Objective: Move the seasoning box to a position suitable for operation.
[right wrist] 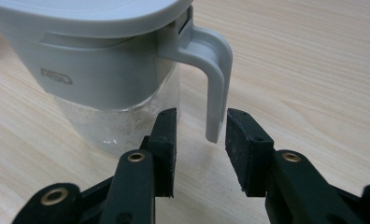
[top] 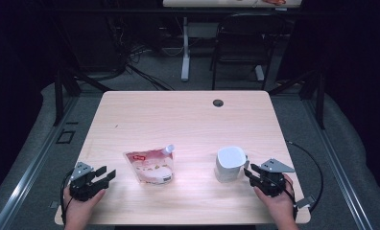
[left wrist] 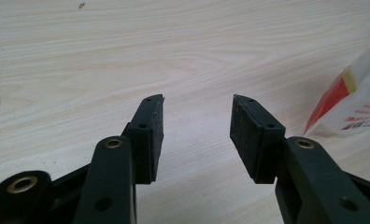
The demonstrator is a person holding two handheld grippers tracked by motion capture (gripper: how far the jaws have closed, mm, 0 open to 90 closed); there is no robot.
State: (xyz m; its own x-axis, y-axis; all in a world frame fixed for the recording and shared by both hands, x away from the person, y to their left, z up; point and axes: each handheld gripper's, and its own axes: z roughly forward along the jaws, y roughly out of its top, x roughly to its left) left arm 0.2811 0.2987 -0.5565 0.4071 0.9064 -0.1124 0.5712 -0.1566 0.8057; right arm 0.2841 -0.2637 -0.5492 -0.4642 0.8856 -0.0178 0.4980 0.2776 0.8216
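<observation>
A white refill pouch point(top: 149, 166) with red print and a capped spout lies flat on the wooden table point(top: 178, 120), left of centre. A white lidded jug point(top: 230, 164) with a clear lower body stands to its right. My left gripper point(top: 104, 173) rests near the front left edge, a short way left of the pouch, its jaws open. In the left gripper view the gripper point(left wrist: 198, 100) has bare wood between its pads and the pouch point(left wrist: 356, 102) shows at the right edge. My right gripper point(right wrist: 202, 114) is open, just short of the jug's handle point(right wrist: 216, 70); the pads do not touch it.
A round cable hole point(top: 218, 103) sits near the table's far edge. Beyond the table stand a dark chair point(top: 243, 45) and a desk leg point(top: 185, 48) on a grey floor. Each gripper is held by a hand near the front edge.
</observation>
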